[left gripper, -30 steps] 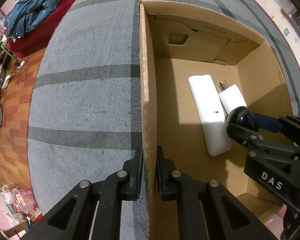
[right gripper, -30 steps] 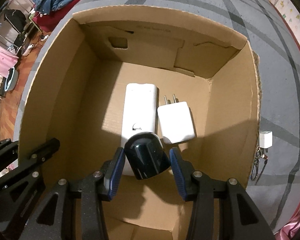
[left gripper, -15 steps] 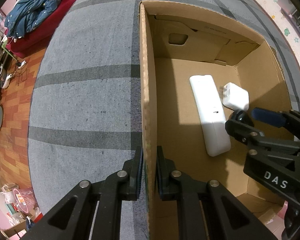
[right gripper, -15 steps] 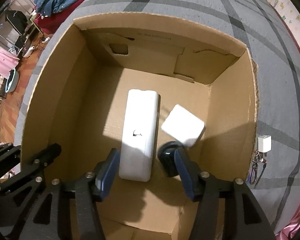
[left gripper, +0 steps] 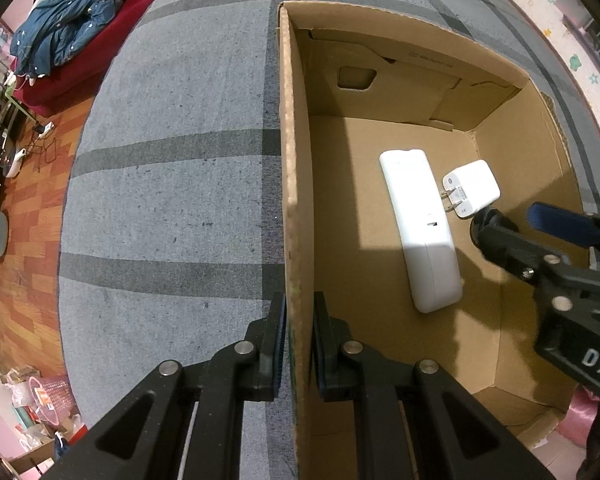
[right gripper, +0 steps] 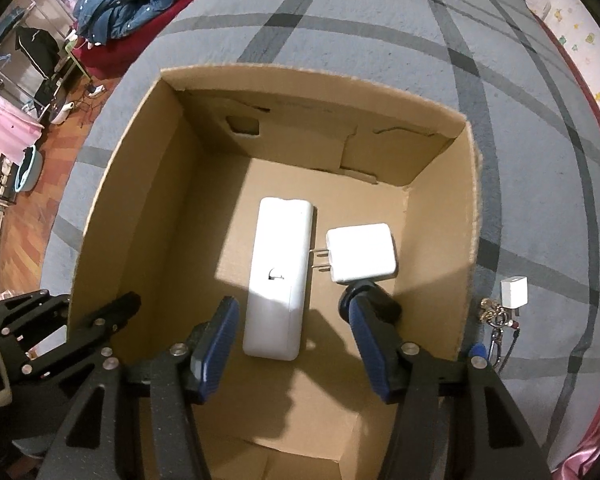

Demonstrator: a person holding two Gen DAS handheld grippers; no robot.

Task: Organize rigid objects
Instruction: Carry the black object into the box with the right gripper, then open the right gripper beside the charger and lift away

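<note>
An open cardboard box stands on a grey plaid cover. My left gripper is shut on the box's left wall near its front corner. On the box floor lie a long white bar-shaped device, a white plug charger with its prongs toward the bar, and a small black rounded object just in front of the charger. My right gripper hangs open above them and holds nothing; the black object sits by its right finger.
A small white plug with a keyring lies on the cover just outside the box's right wall. A blue jacket rests on red furniture at the far left, beside wooden floor.
My right gripper opened and let go of the black object, which dropped to the box floor. The charger turned so its prongs face the white bar. The right gripper rose; the left stayed put.
</note>
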